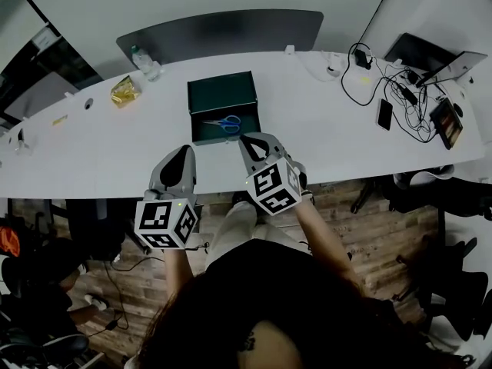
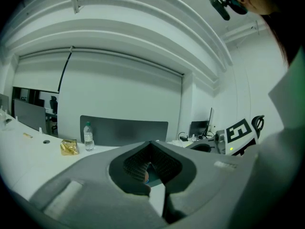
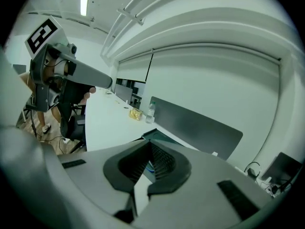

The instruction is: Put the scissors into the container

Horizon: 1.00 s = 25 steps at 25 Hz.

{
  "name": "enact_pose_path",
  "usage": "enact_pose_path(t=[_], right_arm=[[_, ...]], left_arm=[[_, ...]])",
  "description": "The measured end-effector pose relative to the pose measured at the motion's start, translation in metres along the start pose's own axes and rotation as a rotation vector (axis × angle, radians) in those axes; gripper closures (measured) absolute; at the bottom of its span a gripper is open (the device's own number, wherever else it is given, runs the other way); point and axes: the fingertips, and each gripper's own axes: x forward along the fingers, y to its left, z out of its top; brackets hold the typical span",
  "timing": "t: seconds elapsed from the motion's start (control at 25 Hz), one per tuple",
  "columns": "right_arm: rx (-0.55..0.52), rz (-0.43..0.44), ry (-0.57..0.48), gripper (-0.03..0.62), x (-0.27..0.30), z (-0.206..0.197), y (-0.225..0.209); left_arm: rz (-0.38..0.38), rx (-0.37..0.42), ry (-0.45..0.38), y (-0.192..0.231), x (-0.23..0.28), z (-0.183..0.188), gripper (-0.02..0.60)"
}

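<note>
Blue-handled scissors (image 1: 224, 123) lie inside the dark green open container (image 1: 223, 94) on the white table (image 1: 330, 144), in its near part. In the head view both grippers hover at the table's near edge, just short of the container. My left gripper (image 1: 184, 152) sits to the container's near left, its jaws together and nothing between them. My right gripper (image 1: 247, 139) points at the container's near right corner, also shut and empty. The right gripper view shows the container's rim (image 3: 159, 136) just beyond the shut right gripper (image 3: 151, 145). The left gripper (image 2: 152, 144) also shows its jaws met.
A water bottle (image 1: 142, 58) and a yellow packet (image 1: 124, 91) stand at the far left of the table. Cables, a phone (image 1: 384, 114) and a laptop (image 1: 430, 60) crowd the right end. A grey divider (image 1: 223, 31) runs behind the container. Chairs stand below the table's edge.
</note>
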Motion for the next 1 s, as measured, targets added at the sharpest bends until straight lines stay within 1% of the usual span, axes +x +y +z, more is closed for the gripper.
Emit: enact_pose_path(t=[0.28,0.68,1.0], right_arm=[[0.042,-0.021,-0.08,0.586,-0.039,0.006,0.008],[0.106,-0.054,-0.162,0.586,-0.086,0.006,0.02],[0.166,-0.09,-0.234,0.586,-0.121,0.01,0.022]], left_arm=[[-0.001,0.014,-0.001,-0.028,-0.027,-0.004,0.569],[0.008,0.035,-0.008,-0.059,-0.057,-0.008,0.569],[0.017,0.042,-0.012,-0.083,-0.073,-0.01,0.569]])
